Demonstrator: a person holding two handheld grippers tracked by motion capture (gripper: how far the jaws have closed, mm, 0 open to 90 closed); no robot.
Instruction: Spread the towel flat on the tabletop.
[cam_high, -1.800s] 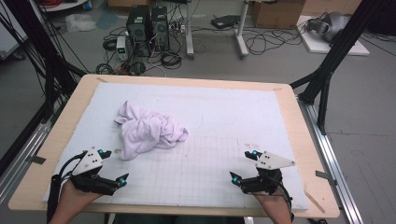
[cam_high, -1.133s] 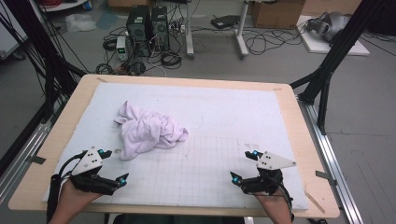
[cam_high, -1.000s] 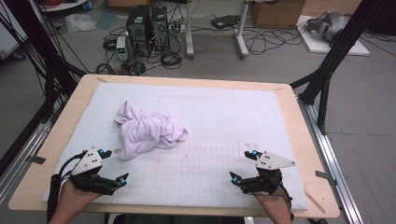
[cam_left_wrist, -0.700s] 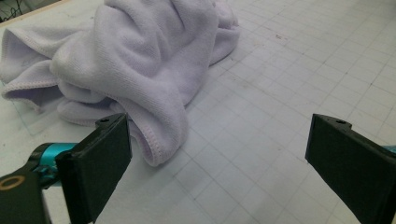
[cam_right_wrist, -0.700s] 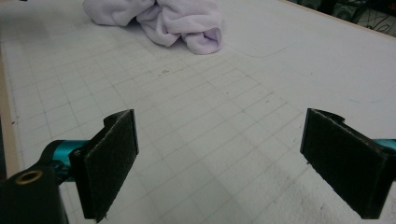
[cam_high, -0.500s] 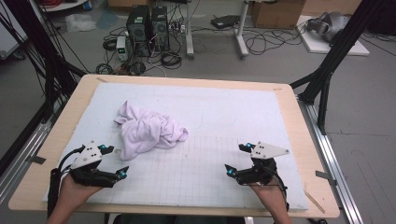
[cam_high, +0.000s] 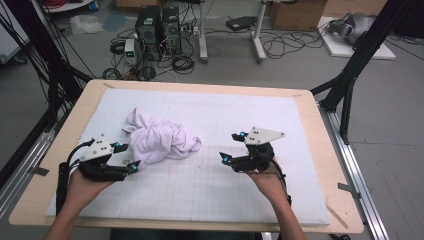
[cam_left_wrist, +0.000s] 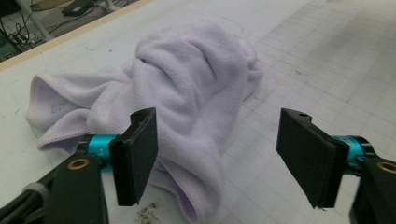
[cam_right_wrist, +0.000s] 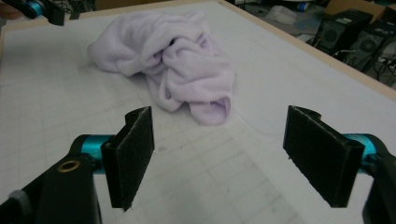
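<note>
Moved: both hands have come forward from the near edge of the worktop toward the cloth since the earlier pictures, the right one farther than the left.
Cloth: a pale lilac towel (cam_high: 162, 140) lies crumpled in a heap on the white gridded mat (cam_high: 300, 200), left of the mat's middle, with a hemmed edge trailing off to one side in the left gripper view (cam_left_wrist: 187, 107).
Left gripper: the left gripper (cam_high: 125, 156) sits at the towel's near-left side, held in a hand (cam_high: 85, 185) that comes in from the bottom edge.
Left fingers: they have just been closing a little, yet stand spread; in the left gripper view (cam_left_wrist: 224, 158) the towel's near fold shows in the gap between them, and whether the left pad brushes it I cannot tell. No pinch on the cloth.
Right gripper: the right gripper (cam_high: 231, 146) is over bare mat to the right of the towel, pointed toward it and apart from it.
Right fingers: also just been closing slightly, yet spread wide, with only gridded mat between them in the right gripper view (cam_right_wrist: 219, 158); the towel (cam_right_wrist: 187, 60) lies beyond their tips.
Worktop: a light wooden board (cam_high: 340, 150) carries the mat.
Beyond: computer towers (cam_high: 157, 27) and loose cables on the floor behind the worktop.
</note>
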